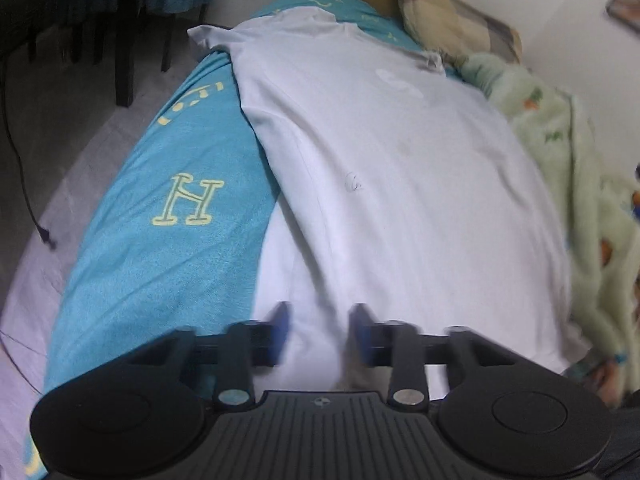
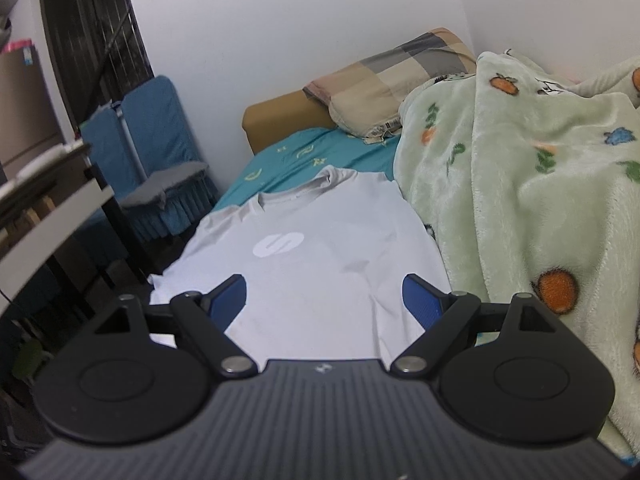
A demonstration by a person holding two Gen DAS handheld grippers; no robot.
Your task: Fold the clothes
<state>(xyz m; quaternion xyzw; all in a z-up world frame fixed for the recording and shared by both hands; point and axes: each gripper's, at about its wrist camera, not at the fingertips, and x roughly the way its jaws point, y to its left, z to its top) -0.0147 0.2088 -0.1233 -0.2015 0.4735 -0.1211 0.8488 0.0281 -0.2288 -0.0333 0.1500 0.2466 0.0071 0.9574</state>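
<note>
A white T-shirt (image 1: pixel 384 168) lies spread flat on the blue bed sheet (image 1: pixel 168 208), collar at the far end. In the right wrist view the T-shirt (image 2: pixel 320 256) shows a pale round logo on the chest. My left gripper (image 1: pixel 320 320) hovers over the shirt's near hem, its blue fingers a hand's width apart and empty; the view is motion-blurred. My right gripper (image 2: pixel 324 300) is wide open and empty, above the shirt's lower part.
A green fleece blanket (image 2: pixel 520 184) is heaped along the shirt's right side, touching it. A checked pillow (image 2: pixel 392 80) lies at the head of the bed. A blue chair (image 2: pixel 152 160) and a dark table (image 1: pixel 80 8) stand left of the bed, a cable on the floor.
</note>
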